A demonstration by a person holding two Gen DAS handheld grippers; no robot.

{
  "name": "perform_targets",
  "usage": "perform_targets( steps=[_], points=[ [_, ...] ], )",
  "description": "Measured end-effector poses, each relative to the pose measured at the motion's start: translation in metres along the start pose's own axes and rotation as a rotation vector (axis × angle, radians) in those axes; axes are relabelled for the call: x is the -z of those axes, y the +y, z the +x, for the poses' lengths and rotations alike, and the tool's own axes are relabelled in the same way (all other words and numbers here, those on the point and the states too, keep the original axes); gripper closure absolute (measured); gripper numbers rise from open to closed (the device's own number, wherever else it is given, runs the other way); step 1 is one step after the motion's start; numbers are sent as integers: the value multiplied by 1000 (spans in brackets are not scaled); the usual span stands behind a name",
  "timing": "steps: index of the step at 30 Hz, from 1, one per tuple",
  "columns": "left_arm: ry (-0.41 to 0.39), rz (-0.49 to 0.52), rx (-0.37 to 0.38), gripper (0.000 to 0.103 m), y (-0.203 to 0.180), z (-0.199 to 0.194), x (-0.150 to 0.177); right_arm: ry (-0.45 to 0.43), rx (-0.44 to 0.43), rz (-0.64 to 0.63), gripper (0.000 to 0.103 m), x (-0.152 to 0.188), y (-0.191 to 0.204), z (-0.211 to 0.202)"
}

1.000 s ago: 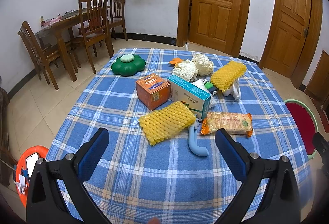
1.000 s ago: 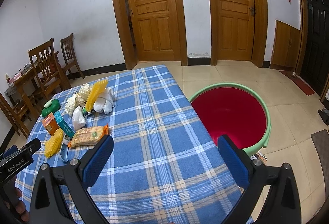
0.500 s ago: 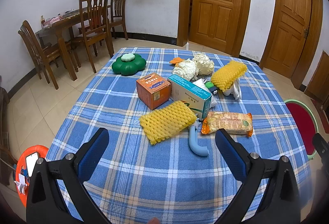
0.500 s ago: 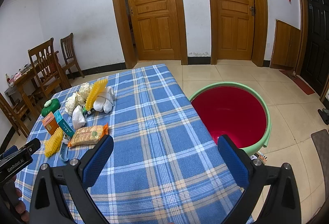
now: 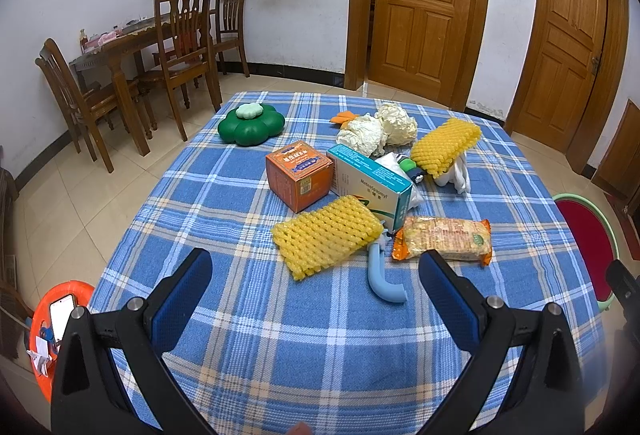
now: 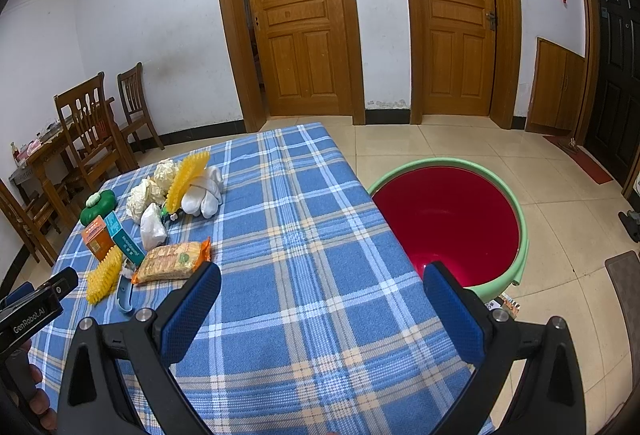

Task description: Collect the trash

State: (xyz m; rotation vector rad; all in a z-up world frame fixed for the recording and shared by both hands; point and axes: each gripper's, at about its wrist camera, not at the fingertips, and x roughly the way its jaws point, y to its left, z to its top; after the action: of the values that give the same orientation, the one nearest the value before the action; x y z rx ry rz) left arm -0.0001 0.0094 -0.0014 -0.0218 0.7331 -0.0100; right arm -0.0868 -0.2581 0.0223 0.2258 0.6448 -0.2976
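Trash lies on a blue plaid tablecloth (image 5: pixel 248 319): a yellow foam net (image 5: pixel 326 235), a blue curved plastic piece (image 5: pixel 382 281), an orange snack packet (image 5: pixel 442 237), a teal box (image 5: pixel 368 185), an orange box (image 5: pixel 299 174), crumpled paper (image 5: pixel 378 129) and a second yellow net (image 5: pixel 446 145) on white gloves (image 5: pixel 454 173). My left gripper (image 5: pixel 316 291) hangs open just short of the near net. My right gripper (image 6: pixel 322 303) is open over the table's right edge, beside a red bin with a green rim (image 6: pixel 450 219) on the floor.
A green flower-shaped container (image 5: pixel 251 123) sits at the table's far left. Wooden chairs and a dining table (image 5: pixel 132 67) stand by the left wall. An orange stool with a phone (image 5: pixel 60 319) is at the lower left. Two wooden doors are behind.
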Motion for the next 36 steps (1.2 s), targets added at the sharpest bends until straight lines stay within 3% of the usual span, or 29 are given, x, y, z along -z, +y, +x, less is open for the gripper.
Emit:
perform_targets(
  steps=[27,36],
  points=[
    [10,14,5,1,4,3,0,30,5,-25,0,0,5,9],
    [36,46,-14,1,13,28,-18,79,-57,-78,0,-14,19,35]
  ],
)
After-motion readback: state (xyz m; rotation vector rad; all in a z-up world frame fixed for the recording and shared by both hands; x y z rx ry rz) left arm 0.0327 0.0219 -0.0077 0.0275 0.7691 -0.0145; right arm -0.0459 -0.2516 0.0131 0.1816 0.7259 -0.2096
